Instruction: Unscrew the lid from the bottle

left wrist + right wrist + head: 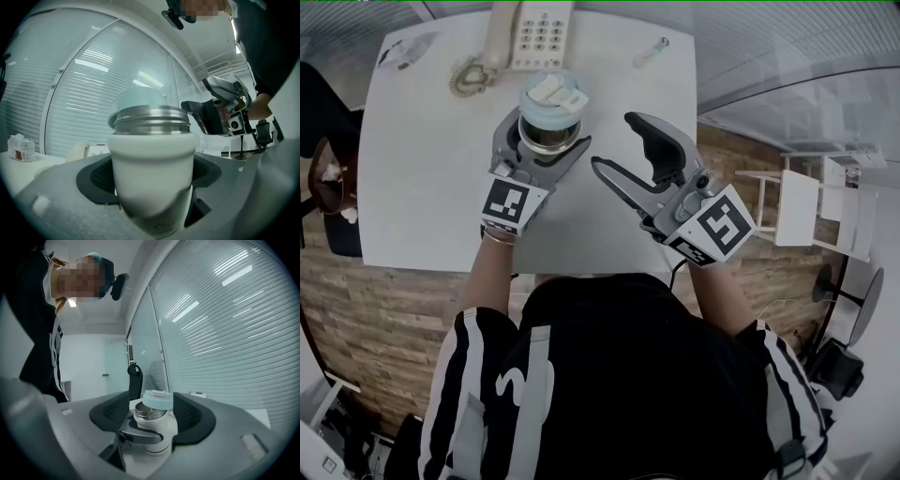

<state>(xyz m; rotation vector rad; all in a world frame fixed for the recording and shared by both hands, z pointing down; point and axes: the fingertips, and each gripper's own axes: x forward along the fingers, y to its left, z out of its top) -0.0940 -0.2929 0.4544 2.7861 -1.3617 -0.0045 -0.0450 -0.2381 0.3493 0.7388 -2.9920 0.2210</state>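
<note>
My left gripper [541, 148] was clamped on the white body of the bottle [152, 164], which stood toward the far side of the table [422, 187]. Its steel threads were bare. The pale blue lid [553, 94] sat at the bottle's far side, though I couldn't tell whether it rested on the rim or leaned behind it. My right gripper [614, 142] hung just right of it, jaws spread and empty. I judged the unscrewing done, with only parking the lid left.
</note>
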